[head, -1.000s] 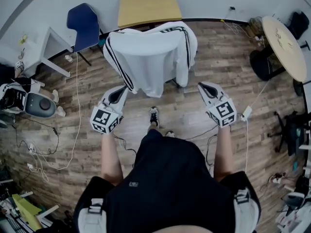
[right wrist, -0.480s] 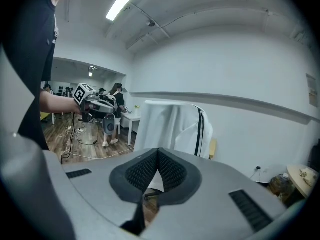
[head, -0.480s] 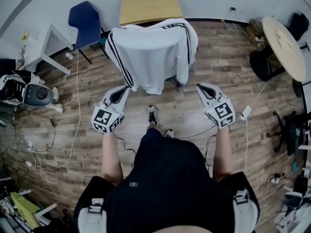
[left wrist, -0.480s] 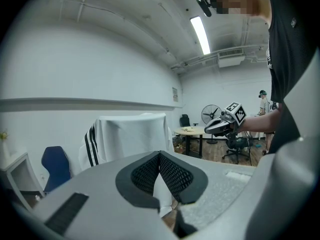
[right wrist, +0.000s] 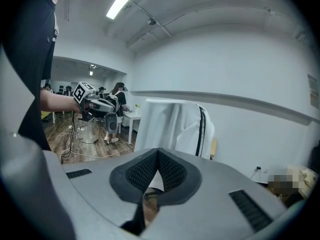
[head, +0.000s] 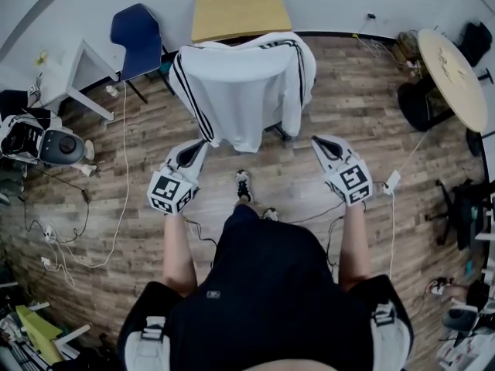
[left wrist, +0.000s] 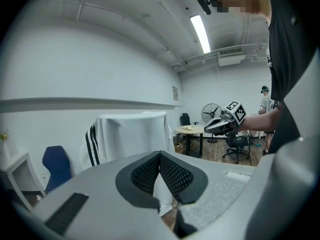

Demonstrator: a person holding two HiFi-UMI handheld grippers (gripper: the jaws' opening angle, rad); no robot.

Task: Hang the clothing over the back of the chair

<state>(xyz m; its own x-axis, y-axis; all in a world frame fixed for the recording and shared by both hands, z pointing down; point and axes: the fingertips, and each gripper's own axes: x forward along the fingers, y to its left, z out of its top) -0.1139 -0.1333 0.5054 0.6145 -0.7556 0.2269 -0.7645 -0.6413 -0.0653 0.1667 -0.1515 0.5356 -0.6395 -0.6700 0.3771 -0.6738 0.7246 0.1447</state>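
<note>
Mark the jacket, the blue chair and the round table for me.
Jacket [head: 244, 91], head view, on its white back panel.
Blue chair [head: 138, 33], head view, on its blue shell.
Round table [head: 452, 68], head view, on its top.

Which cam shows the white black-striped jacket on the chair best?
Head view: the white black-striped jacket shows nearly whole from above, with stripes on both sides. The left gripper view has the jacket and the right gripper view the jacket level-on, each showing one striped side, the lower part hidden behind the jaws.
</note>
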